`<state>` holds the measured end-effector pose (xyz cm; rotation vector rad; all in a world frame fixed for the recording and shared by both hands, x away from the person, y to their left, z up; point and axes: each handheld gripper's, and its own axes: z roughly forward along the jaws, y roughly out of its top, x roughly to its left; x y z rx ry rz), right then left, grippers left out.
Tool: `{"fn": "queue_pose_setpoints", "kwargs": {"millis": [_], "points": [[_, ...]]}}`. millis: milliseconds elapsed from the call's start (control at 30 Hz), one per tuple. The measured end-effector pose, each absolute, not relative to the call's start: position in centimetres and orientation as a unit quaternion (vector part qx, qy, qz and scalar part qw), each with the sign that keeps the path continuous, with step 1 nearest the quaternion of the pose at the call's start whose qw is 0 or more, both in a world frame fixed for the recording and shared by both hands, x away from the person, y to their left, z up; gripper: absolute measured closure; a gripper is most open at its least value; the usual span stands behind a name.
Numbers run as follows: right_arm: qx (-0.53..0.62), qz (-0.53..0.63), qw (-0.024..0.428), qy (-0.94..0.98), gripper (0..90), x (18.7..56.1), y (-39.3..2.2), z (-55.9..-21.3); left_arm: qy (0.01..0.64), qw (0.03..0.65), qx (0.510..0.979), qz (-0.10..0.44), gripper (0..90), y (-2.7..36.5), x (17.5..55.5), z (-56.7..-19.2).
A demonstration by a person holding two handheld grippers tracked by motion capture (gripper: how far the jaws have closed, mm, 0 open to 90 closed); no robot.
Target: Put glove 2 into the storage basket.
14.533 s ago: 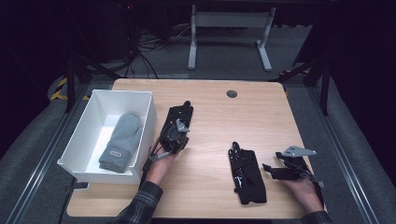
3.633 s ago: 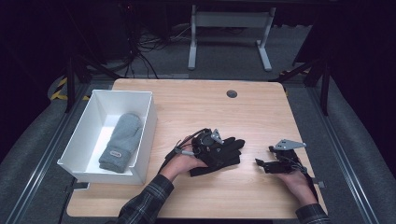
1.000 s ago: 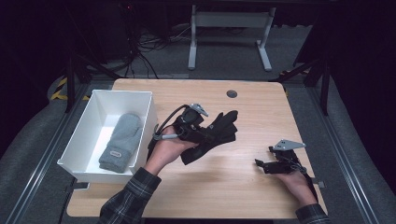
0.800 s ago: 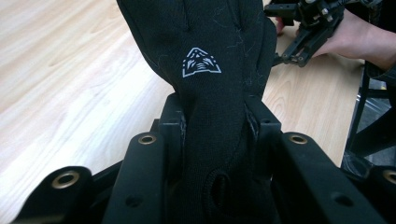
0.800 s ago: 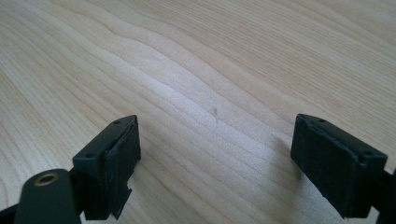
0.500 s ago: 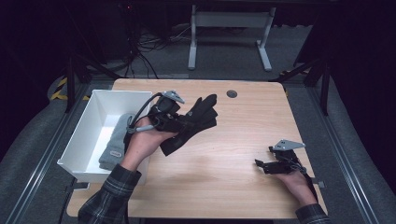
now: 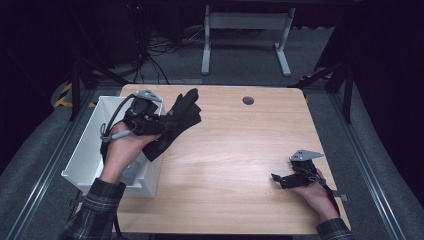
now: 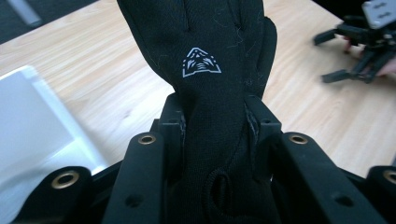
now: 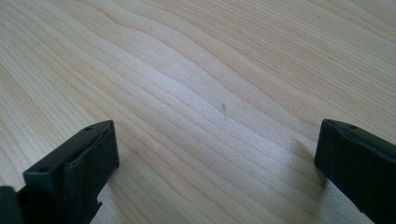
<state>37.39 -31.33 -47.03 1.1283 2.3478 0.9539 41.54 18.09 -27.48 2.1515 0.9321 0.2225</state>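
Note:
A black glove (image 7: pixel 181 118) with a small white logo (image 8: pixel 201 63) hangs in my left gripper (image 7: pixel 159 126), which is shut on its cuff end, the fingers pointing away. The hand holds it above the right wall of a white bin (image 7: pixel 84 165). In the left gripper view the jaws of my left gripper (image 8: pixel 215 119) pinch the glove from both sides. My right gripper (image 7: pixel 281 178) rests low over the table at the right. Its jaws have just been opening, and in the right gripper view nothing but bare wood lies between them (image 9: pixel 215 154).
A grey glove (image 7: pixel 131 172) lies in the bin, mostly hidden by my left hand. The wooden table (image 7: pixel 240 145) has a dark round hole (image 7: pixel 247 100) near its far edge. The left gripper view also shows the right gripper (image 8: pixel 362 51) farther off.
My left hand has carried the black glove leftward and a little up, from mid-table to over the bin's right wall. The right hand has stayed in place.

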Motion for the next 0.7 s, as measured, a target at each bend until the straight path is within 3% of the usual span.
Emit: {"fn": "queue_pose_setpoints", "kwargs": {"millis": [700], "points": [[0.400,0.338,0.182,0.832,0.2,37.4,-31.3,-47.0,0.480,0.338,0.799,0.134,66.2,26.6,41.1,-30.8]]}}
